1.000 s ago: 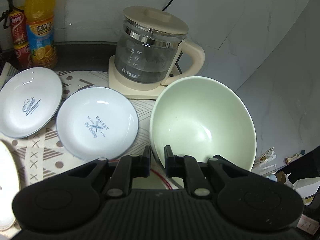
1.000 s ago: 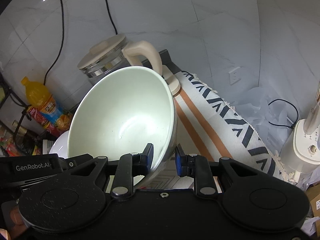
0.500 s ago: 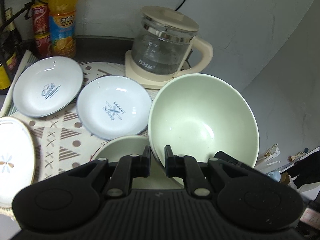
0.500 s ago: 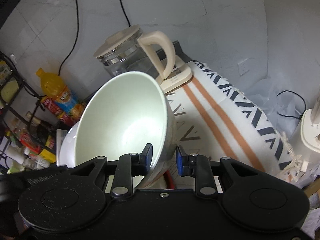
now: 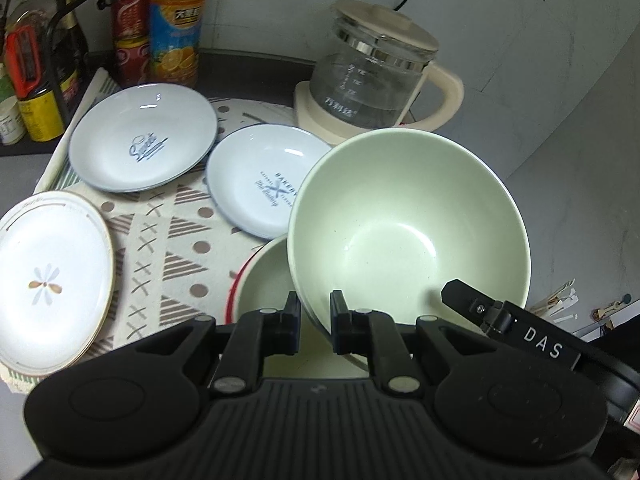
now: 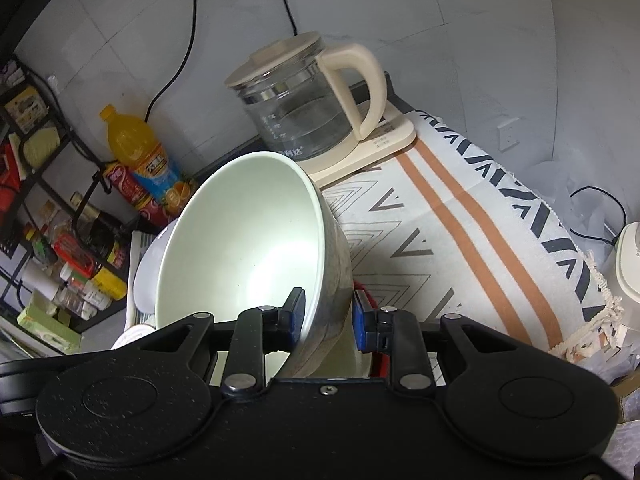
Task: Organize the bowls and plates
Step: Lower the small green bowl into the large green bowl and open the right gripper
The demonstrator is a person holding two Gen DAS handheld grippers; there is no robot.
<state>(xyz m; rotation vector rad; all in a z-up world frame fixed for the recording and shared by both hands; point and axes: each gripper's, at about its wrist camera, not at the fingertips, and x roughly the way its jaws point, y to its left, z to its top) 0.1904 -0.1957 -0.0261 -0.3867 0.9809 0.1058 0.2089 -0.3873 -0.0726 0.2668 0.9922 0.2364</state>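
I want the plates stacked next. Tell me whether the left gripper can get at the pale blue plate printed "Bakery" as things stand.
Probably not yet. The left gripper is shut on the rim of the large pale green bowl, which it holds tilted over the smaller green bowl and across the near edge of the pale blue "Bakery" plate. It must release first.

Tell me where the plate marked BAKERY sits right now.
In the left wrist view the BAKERY plate lies flat on the patterned mat, center frame, between the Sweet plate and the held green bowl, just before the glass kettle.
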